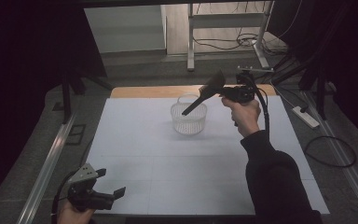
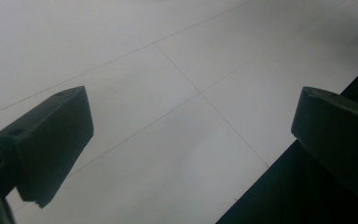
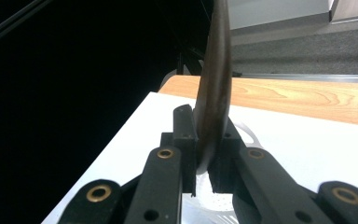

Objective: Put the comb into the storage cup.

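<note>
A dark brown spatula [image 1: 204,95] hangs tilted above a white perforated basket [image 1: 189,120], its thin handle end pointing down into the basket mouth. My right gripper [image 1: 214,92] is shut on the spatula close to its broad blade. In the right gripper view the spatula [image 3: 216,70] rises edge-on between the pressed jaws of my right gripper [image 3: 207,135], with the basket [image 3: 214,201] just below. My left gripper [image 1: 111,183] rests low at the table's near left corner, open. In the left gripper view my left gripper [image 2: 193,135] has only the white table top between its jaws.
The basket stands on a white table top [image 1: 144,154] with a bare wooden strip [image 1: 158,91] along its far edge. A power strip [image 1: 305,116] and looped cables [image 1: 331,151] lie on the floor at the right. Metal rails [image 1: 51,158] run beside the table.
</note>
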The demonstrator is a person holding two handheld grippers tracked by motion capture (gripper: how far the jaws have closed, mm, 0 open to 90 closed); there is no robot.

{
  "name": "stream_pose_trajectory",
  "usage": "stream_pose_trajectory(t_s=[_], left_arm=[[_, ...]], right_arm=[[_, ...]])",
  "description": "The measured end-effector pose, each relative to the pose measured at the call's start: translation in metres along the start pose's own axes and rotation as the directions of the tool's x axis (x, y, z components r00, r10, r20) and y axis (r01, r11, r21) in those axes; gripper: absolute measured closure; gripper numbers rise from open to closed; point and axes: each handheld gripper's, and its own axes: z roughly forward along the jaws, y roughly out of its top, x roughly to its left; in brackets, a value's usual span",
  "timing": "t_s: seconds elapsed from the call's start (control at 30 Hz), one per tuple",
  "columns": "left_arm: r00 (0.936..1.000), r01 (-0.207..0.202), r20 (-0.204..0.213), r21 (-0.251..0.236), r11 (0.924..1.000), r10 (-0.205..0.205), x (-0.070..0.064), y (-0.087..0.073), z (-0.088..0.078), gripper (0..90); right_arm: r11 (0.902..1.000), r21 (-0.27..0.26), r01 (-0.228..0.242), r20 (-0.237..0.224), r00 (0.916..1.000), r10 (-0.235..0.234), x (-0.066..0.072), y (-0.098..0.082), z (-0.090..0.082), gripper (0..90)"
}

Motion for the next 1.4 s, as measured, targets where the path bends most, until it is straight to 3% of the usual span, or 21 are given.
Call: stream_pose_trajectory(t_s=[0.73,1.4], left_arm=[[1.0000,0.001,0.006,0.005,1.0000,-0.001,0.000,0.000,0.001,0.0],[1.0000,0.001,0.006,0.005,1.0000,-0.001,0.001,0.000,0.000,0.0]], right_arm=[[0.9991,0.032,0.026,0.050,0.9984,-0.028,-0.001,-0.009,0.028,83.4],[0.9983,0.058,0.008,0.061,0.9981,-0.012,-0.007,-0.023,0.049,83.4]])
